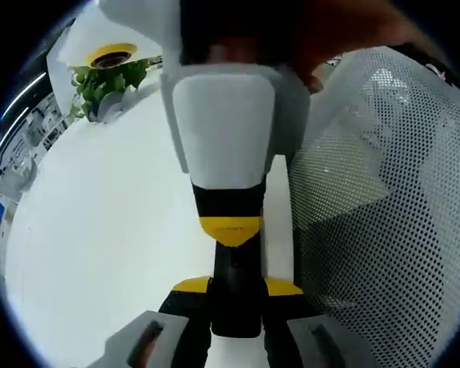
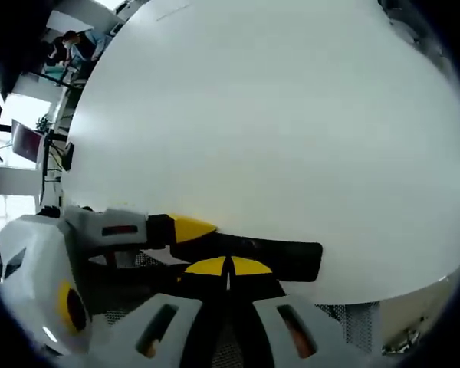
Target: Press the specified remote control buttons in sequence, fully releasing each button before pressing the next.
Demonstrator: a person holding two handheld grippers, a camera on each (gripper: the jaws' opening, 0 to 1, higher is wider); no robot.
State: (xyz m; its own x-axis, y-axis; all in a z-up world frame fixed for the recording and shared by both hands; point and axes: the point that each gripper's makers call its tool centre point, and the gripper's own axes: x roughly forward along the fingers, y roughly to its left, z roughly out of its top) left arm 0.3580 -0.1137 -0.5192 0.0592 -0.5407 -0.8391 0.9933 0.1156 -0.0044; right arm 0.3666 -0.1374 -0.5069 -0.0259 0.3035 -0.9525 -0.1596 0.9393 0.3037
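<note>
The black remote control [image 1: 234, 310] shows as a plain dark bar in the left gripper view. Its buttons cannot be made out, and its near end is cut off between the jaws. The left gripper [image 1: 236, 287] grasps it, yellow-tipped jaws set against either side, above the edge of a white table [image 1: 100, 230]. The right gripper [image 1: 230, 228] comes down from the top of this view. Its jaws are drawn together into one yellow point that meets the remote's upper face and covers the spot it touches.

In the right gripper view the right gripper [image 2: 228, 266] has its yellow tips pinched together, holding nothing, against the long side of the remote [image 2: 284, 257]. A mesh chair back [image 1: 383, 192] stands beside the table, and a leafy potted plant [image 1: 107, 80] sits at the far side.
</note>
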